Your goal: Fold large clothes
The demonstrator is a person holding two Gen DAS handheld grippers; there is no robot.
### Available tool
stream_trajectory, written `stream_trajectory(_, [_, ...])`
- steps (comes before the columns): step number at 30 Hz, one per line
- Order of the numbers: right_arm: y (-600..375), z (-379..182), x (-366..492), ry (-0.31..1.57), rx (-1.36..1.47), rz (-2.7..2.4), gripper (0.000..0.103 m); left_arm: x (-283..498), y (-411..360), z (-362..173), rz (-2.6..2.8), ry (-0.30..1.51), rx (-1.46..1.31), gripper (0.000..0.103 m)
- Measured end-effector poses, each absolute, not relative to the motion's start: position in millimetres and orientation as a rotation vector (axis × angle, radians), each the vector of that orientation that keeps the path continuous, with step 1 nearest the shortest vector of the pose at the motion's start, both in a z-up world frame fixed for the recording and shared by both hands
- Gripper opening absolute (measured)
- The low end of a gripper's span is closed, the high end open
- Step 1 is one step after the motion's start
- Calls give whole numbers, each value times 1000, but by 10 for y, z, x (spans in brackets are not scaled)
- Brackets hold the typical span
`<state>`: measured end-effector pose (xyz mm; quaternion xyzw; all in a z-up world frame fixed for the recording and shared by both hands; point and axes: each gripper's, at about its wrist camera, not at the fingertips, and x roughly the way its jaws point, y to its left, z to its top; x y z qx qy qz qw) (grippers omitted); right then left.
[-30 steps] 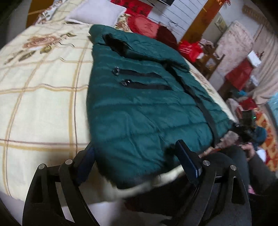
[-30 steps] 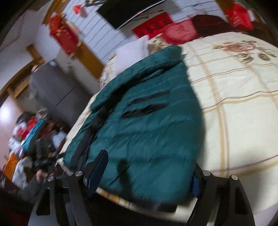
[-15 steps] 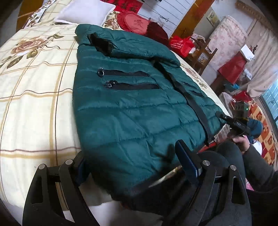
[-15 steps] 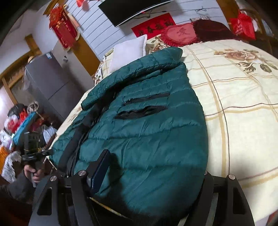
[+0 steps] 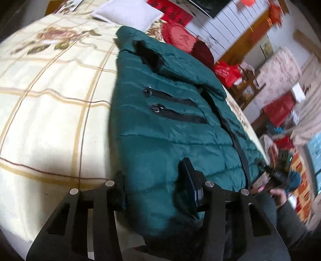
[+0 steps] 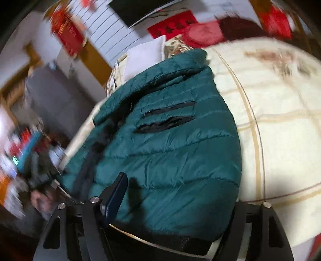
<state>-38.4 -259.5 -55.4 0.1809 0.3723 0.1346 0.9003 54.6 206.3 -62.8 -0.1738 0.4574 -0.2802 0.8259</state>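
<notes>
**Green Jacket Flat on Bed, Both Grippers at Its Hem**

Spread across the bed (image 5: pixel 50 112): a dark green quilted jacket (image 5: pixel 164 124), front up, collar at the far end toward the white pillow (image 5: pixel 128 14), hem hanging over the near edge. Two black pocket zippers (image 5: pixel 174 108) side by side on the panel, about midway between collar and hem. Black front placket (image 5: pixel 236 140) running down the jacket's side nearest the room.

At the hem's outer corner, away from the placket: left gripper (image 5: pixel 156 186), jaws closing, hem fabric bunched between them. Blue-padded finger (image 5: pixel 190 182) lying on top of the jacket, the other finger at the jacket's edge on the bedspread side. Whether the pads already press the cloth: cannot tell.

At the hem on the placket side: right gripper (image 6: pixel 176 202), jaws also closing, a wide span of hem between them. One finger (image 6: pixel 116 196) upright against the jacket near the placket; the opposite finger hidden behind the jacket's far edge. Firm grip or not: cannot tell.

Beyond the jacket's collar: red round cushion (image 5: pixel 180 38) and a darker red one beside it.

Off the bed on the placket side: red bags (image 5: pixel 228 72) among blurred clutter, contents not readable. No container on the bed itself visible near the jacket.
</notes>
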Motion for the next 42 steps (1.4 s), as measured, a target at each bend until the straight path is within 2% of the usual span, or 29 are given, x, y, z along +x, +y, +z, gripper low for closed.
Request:
stream_trajectory(2, [-2597, -566, -389, 755, 366, 248, 47, 551, 2040, -629, -597, 963, -370, 45])
stream_trajectory(4, [-2628, -591, -394, 749, 377, 215, 41, 536, 1994, -610, -595, 957, -338, 49])
stream_trajectory(6, [-2592, -598, -428, 739, 345, 191, 40, 527, 1961, -592, -601, 959, -321, 53])
stream_trajectory(11, [-2459, -569, -449, 762, 282, 140, 43, 534, 1961, -579, -611, 996, -350, 54])
stream_trajectory(12, [-2470, -571, -444, 766, 288, 141, 43, 541, 1976, -580, -608, 1001, -361, 51])
stream_trajectory(13, [-2476, -563, -430, 778, 293, 149, 43, 549, 2011, -572, -591, 1001, -376, 24])
stream_trajectory(14, [-2480, -547, -418, 795, 307, 167, 36, 548, 2055, -549, -582, 992, -389, 15])
stream_trajectory(16, [-2496, -457, -464, 773, 329, 186, 18, 510, 2196, -407, -585, 939, -448, 11])
stream_trajectory(17, [-2548, -360, -523, 740, 387, 217, 16, 481, 2233, -338, -586, 920, -456, 10])
stream_trajectory(24, [-2520, 235, -959, 600, 444, 287, 14, 140, 2478, 222, -634, 807, -491, 10])
stream_trajectory(35, [-2377, 458, -1808, 528, 475, 297, 14, -679, 2777, 496, -657, 726, -532, 10])
stream_trajectory(42, [-2240, 797, -2025, 408, 366, 275, 14, -731, 2827, 849, -626, 620, -600, 10])
